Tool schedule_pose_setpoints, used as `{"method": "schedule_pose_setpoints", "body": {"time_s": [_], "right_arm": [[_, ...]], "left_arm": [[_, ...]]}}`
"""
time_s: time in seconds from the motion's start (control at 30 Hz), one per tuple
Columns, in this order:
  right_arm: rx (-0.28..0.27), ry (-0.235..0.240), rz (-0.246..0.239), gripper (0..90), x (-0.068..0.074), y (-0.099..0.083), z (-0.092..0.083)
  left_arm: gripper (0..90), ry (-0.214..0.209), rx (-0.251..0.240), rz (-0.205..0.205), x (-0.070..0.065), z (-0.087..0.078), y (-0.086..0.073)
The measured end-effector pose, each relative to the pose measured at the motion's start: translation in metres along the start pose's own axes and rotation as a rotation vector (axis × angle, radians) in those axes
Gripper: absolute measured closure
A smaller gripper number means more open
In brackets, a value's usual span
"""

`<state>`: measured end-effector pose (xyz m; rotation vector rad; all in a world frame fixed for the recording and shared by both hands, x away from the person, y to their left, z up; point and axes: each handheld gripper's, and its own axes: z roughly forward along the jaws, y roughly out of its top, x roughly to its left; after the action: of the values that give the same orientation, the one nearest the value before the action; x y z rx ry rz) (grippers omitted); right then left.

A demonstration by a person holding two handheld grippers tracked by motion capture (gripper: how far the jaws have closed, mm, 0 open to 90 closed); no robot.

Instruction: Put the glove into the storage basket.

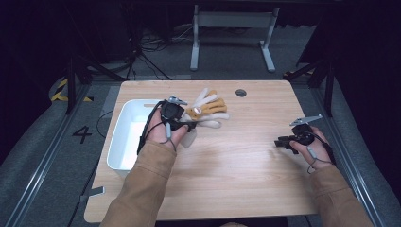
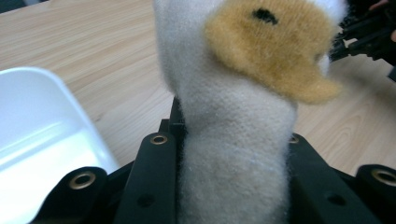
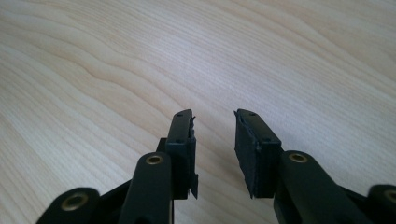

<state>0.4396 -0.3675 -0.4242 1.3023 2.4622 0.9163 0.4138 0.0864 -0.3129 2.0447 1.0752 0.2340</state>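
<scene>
While left tool grips toy: labels below, quick pass.
Left tool (image 1: 188, 124): clamped on the plush toy (image 1: 208, 111); in the left gripper view the jaws squeeze a cream limb of the plush toy (image 2: 233, 154) from both sides.
Right tool (image 1: 283, 141): jaws apart with a narrow gap, nothing between them; hovers low over bare counter (image 3: 116, 70), near the right edge in the high view.
Toy location: over the counter (image 1: 227, 161) upper middle, just right of the white bin (image 1: 124, 137); looks lifted or half-lifted, can't tell if its far limbs touch the wood.
Toy look: cream and tan fuzzy fabric, floppy limbs fanned out, dark spot on a tan patch.
Handling guess: light, soft, squashes under the jaws, not fragile, not slippery; limbs will dangle and swing.
Grip spot: thick limb or body, not a thin tip; current hold looks secure.
Risk: trailing limbs may snag the bin rim.
</scene>
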Motion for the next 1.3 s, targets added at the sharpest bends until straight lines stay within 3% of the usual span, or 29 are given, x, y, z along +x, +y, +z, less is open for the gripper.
{"method": "schedule_pose_setpoints", "body": {"time_s": [0.3, 0.43, 0.6, 0.9, 1.17, 1.3], "right_arm": [[-0.001, 0.025, 0.005, 68.7, 0.0, 0.007, 0.003], [-0.003, 0.023, 0.01, 68.5, -0.001, 0.006, 0.002], [-0.013, 0.022, 0.019, 68.1, -0.002, 0.004, -0.001], [-0.01, 0.023, 0.028, 67.8, -0.004, -0.004, -0.003], [-0.011, 0.03, 0.019, 67.4, -0.003, -0.006, -0.004], [-0.017, 0.032, 0.03, 67.4, -0.005, -0.007, -0.006]], "left_arm": [[71.9, 0.141, 0.014, -0.12, 0.021, -0.022, -0.005], [71.9, 0.172, 0.009, -0.15, 0.025, -0.028, -0.004], [71.9, 0.179, 0.022, -0.18, 0.032, -0.03, -0.002], [72.1, 0.23, 0.039, -0.277, 0.046, -0.036, 0.001], [72.2, 0.269, 0.075, -0.398, 0.063, -0.038, 0.008], [72.2, 0.285, 0.079, -0.433, 0.071, -0.038, 0.006]]}}
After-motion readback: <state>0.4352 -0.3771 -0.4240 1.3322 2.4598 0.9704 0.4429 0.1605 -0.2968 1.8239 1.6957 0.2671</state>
